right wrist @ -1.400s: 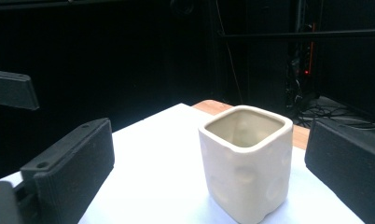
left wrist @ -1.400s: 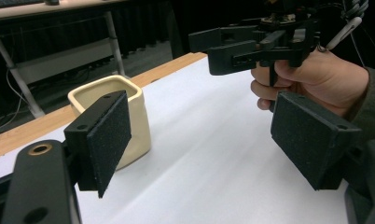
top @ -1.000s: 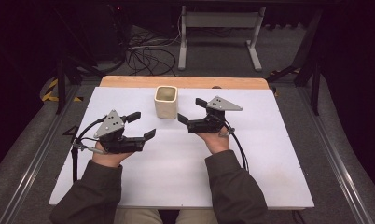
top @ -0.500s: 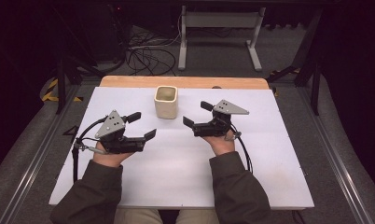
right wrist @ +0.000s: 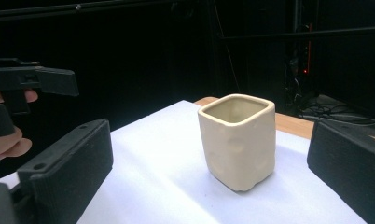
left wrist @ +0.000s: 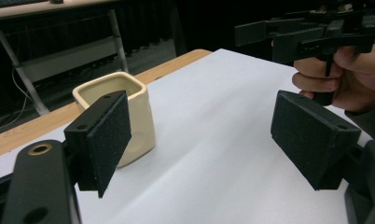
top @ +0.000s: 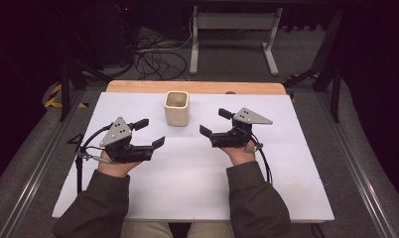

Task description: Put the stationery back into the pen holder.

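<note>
The cream cup [top: 176, 107] stands upright on the white counter [top: 197, 183], near its far edge and roughly midway between my two hands, touching neither tool. It looks like glazed ceramic with squared, slightly dimpled walls and an open, apparently empty mouth. I judge it stiff, fairly light for its bulk, somewhat slick, and liable to chip or crack if knocked over or squeezed hard. The flat side walls seem the best place to take hold, pads pressed on two opposite faces a little below the rim, rather than pinching the rim itself.

My left tool [top: 149, 133] hovers low over the counter to the left of the cup, jaws spread wide and holding nothing. In the left gripper view the cup [left wrist: 118, 114] sits just behind the left pad, off the line between the jaws. My right tool [top: 216, 122] is on the other side, also wide open and empty, pointing leftward toward the cup. In the right gripper view the cup [right wrist: 238, 140] stands between the two pads but farther out. Both forearms come in from the near edge, wrists level, hands wrapped around the handles.
</note>
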